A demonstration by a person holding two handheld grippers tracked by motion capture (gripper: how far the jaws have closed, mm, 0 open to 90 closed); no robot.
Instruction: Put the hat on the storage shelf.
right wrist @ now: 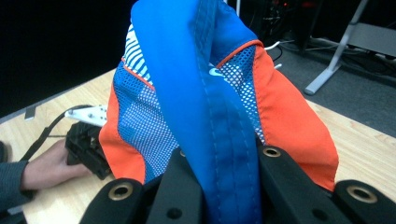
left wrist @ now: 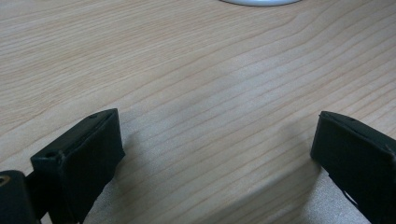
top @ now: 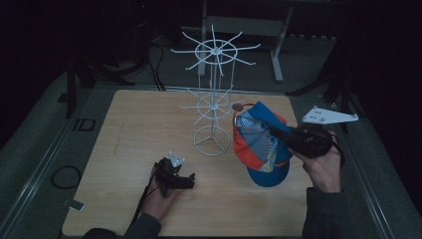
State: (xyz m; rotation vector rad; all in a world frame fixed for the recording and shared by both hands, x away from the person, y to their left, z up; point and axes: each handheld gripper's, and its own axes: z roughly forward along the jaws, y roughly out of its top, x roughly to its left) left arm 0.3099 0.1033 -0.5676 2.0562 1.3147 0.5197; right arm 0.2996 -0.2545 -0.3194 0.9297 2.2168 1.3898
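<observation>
My right gripper [top: 291, 138] has its jaws clamped on the cap [top: 259, 142], held up beside the white rack [top: 213, 107]. Soft, light fabric, floppy; I'd grip the stiffer seam band. Left gripper [top: 185, 181] rests on the bench [top: 139, 129], jaws wide, empty.

Right gripper [top: 291, 139] jaw tips hidden behind cap [top: 259, 142] fabric. Cap's top cut by upper edge in right gripper view. Rack [top: 214, 94] base cut off in left gripper view.
</observation>
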